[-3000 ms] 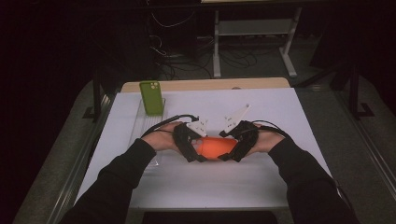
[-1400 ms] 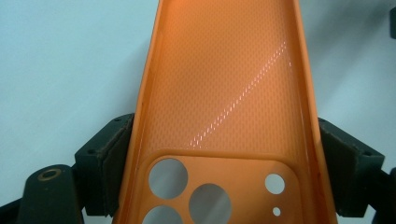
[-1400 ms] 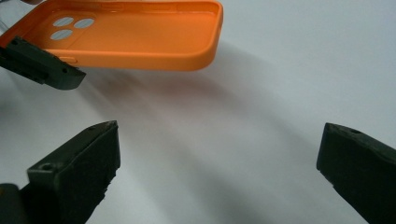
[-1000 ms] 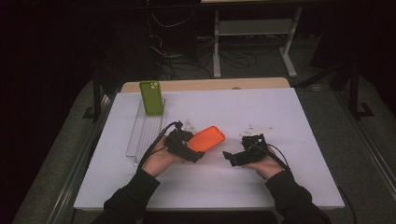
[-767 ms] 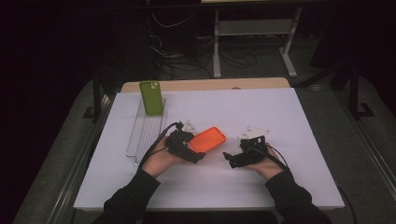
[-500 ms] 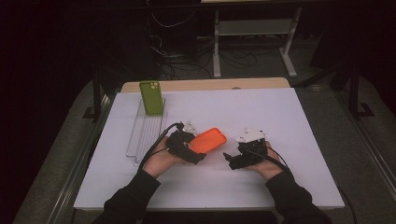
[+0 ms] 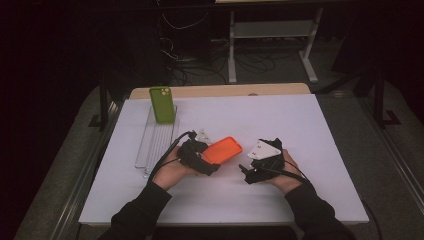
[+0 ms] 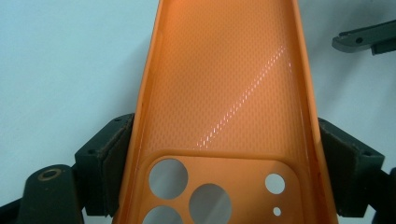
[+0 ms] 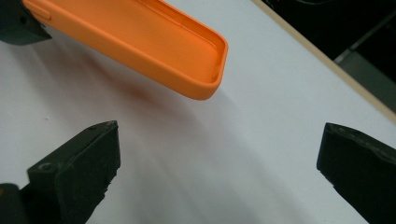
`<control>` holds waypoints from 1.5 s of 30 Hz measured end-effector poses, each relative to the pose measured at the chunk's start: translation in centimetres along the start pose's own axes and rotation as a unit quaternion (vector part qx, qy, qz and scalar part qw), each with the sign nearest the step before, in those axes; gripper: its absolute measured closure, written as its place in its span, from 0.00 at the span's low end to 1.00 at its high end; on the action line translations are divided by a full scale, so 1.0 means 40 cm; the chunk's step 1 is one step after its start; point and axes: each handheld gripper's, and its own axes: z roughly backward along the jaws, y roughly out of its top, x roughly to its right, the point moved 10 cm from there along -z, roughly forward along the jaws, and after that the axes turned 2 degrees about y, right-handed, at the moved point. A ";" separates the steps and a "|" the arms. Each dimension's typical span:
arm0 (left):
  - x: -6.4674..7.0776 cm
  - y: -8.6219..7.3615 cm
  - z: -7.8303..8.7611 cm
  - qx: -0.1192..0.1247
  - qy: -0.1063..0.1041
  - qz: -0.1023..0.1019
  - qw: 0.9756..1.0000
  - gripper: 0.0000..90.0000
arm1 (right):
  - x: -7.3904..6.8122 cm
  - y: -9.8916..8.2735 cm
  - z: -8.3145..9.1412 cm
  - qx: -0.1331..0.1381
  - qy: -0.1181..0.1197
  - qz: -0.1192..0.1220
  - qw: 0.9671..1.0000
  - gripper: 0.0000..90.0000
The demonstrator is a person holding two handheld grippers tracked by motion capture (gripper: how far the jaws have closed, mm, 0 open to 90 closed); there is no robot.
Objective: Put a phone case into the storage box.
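— Though its camera end is cut off below, what grips the orange phone case (image 8: 224, 93)?
— The left gripper (image 7: 200, 159), pads clamped on both long edges, lifting it off the white mat (image 7: 300, 125).
— And the right gripper (image 9: 219, 172)?
— Jaws spread, empty, just beside the case's free end.

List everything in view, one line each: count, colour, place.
orange case: one, orange, empty, clamped across its width by the left gripper, off the table
green phone: one, green, upright at the rack's far end
rack: one, clear, table's left part
table: one, white top with a wooden far edge
left gripper: one, black, left of centre, shut on the orange case
right gripper: one, black, right of centre, jaws open, nothing between them
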 end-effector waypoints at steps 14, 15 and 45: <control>0.002 0.006 0.000 0.013 -0.001 0.008 1.000 0.18 | 0.002 0.008 0.002 0.001 -0.059 0.123 0.991 0.00; 0.003 0.007 0.000 0.012 -0.001 0.006 1.000 0.18 | -0.001 0.009 0.002 0.002 -0.063 0.131 0.989 0.00; 0.006 0.017 0.007 0.004 -0.011 -0.018 1.000 0.18 | -0.042 0.061 -0.025 0.023 -0.179 0.400 0.899 0.06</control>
